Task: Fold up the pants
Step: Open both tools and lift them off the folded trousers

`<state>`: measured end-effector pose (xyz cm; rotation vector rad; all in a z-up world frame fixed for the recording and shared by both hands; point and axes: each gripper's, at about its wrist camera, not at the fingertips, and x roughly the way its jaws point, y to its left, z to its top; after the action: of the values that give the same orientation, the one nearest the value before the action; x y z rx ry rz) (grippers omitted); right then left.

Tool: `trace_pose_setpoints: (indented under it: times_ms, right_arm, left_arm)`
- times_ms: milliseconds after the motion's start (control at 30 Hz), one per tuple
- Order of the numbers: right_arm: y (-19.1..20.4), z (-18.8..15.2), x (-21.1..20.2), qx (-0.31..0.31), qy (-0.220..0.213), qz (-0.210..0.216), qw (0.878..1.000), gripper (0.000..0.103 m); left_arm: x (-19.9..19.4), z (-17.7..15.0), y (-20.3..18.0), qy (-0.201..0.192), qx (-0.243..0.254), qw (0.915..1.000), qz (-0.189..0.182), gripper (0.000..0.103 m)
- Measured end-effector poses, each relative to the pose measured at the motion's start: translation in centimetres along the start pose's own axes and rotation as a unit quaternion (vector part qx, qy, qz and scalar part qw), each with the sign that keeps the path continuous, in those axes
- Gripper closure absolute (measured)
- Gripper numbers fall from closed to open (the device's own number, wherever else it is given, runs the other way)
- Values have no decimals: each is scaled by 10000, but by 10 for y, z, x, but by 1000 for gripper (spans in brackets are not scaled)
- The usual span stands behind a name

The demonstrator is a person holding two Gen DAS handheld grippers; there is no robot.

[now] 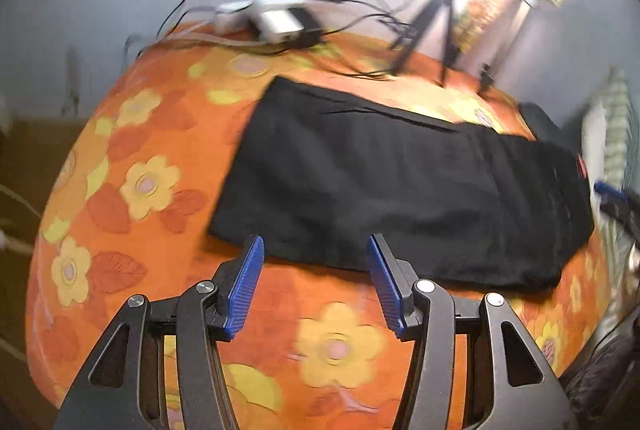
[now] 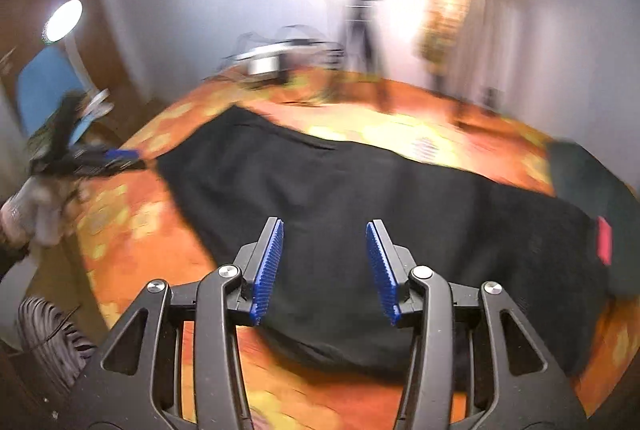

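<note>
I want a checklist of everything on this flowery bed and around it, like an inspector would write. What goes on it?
Surface: orange flowered bedcover, wrinkle-free where visible.
Job's things: black pants lying flat across the cover, a small red tag near one end.
Clutter: white box at the far edge; a tripod standing beside it; a dark item past the pants.
Grippers: left gripper open, at the pants' near edge; right gripper open, above the pants; neither holds cloth.
Cables: black cables tangled around the white box.
Surroundings: pale wall, bright glare from the back, a round lamp off to the side.
</note>
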<state>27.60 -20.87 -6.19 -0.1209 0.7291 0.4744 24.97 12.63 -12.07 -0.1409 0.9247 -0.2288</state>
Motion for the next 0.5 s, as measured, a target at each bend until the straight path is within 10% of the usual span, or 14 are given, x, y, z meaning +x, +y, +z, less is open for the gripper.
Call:
trace_pose_setpoints:
  times_ms: [500]
  right_arm:
    - [177,30,142,-1859,956,1052,9722,57]
  left_arm:
    - [46,9,56,469,-720,9946,-583,53]
